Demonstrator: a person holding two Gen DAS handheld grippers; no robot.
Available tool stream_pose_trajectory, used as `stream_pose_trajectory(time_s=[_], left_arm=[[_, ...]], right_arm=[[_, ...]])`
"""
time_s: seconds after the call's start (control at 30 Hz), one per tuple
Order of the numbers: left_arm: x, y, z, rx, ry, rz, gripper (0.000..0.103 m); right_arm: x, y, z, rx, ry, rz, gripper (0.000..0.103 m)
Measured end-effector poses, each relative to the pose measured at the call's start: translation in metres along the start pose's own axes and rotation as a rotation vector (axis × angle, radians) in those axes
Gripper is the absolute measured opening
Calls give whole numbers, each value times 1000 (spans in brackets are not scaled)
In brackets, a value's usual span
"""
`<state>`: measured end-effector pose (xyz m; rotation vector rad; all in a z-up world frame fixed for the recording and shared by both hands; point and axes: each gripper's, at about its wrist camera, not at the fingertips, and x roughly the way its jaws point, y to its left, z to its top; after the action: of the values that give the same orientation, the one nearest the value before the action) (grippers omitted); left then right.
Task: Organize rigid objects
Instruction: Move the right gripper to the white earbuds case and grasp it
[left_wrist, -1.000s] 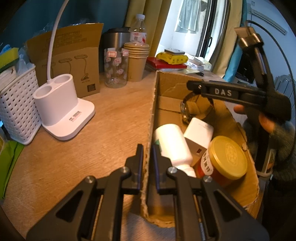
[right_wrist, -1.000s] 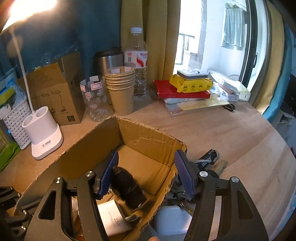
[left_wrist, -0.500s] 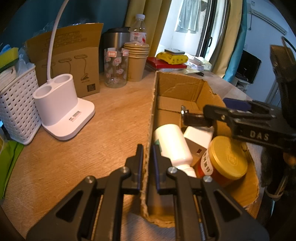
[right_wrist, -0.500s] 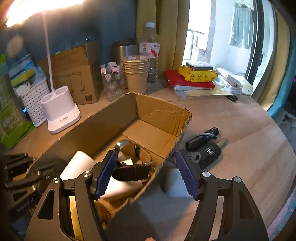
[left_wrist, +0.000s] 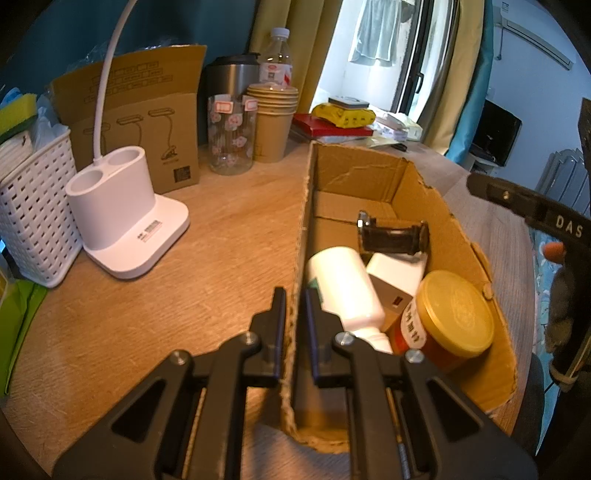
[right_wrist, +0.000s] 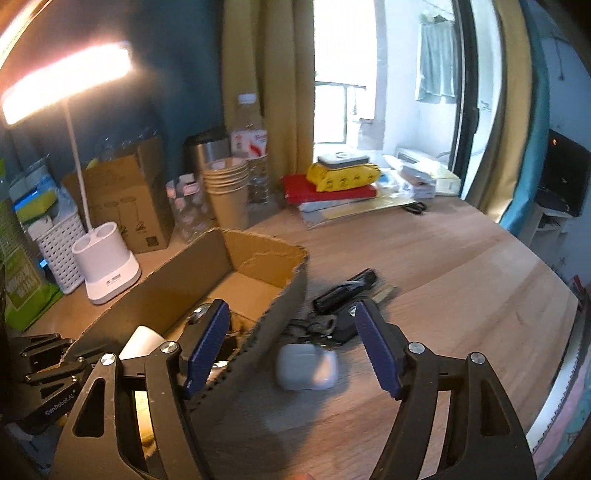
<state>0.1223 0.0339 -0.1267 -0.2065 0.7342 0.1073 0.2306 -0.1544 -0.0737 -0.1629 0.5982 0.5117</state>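
Observation:
An open cardboard box (left_wrist: 406, 184) lies on the wooden table. My left gripper (left_wrist: 294, 314) is shut on its near left wall. Inside lie a dark-strapped watch (left_wrist: 393, 236), a white bottle (left_wrist: 343, 288), a small white carton (left_wrist: 391, 280) and a yellow-lidded jar (left_wrist: 454, 310). My right gripper (right_wrist: 291, 332) hovers over the box's right wall (right_wrist: 273, 332). Its jaws are opening and no pad presses on anything. Below it on the table are a white earbud case (right_wrist: 306, 365), a black car key (right_wrist: 345, 323) and a black cylinder (right_wrist: 343, 291). One of its fingers (left_wrist: 517, 203) shows in the left wrist view.
A white lamp base (left_wrist: 125, 221), a white basket (left_wrist: 33, 221), a lamp carton (left_wrist: 147, 122), a glass jar (left_wrist: 231, 136) and stacked paper cups (left_wrist: 273, 125) line the back left. Books with a yellow pack (right_wrist: 343, 175) sit at the back. The table's curved edge (right_wrist: 554, 332) runs on the right.
My right gripper has drawn back out of the box to the right, leaving the watch lying inside, and its jaws have widened. The left gripper has stayed on the box wall.

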Motion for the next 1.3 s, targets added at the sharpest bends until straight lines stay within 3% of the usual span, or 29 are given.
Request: stream_pose_trajectory(time_s=[0.4, 0.77, 1.3], left_arm=[[0, 0, 0, -1, 1, -1, 11], [0, 1, -1, 1, 0, -2, 11], [1, 0, -1, 1, 1, -2, 11]], right_arm=[[8, -31, -17, 51, 25, -14, 74], [40, -24, -37, 12, 131, 58, 74], [64, -14, -41, -40, 222, 82, 74]])
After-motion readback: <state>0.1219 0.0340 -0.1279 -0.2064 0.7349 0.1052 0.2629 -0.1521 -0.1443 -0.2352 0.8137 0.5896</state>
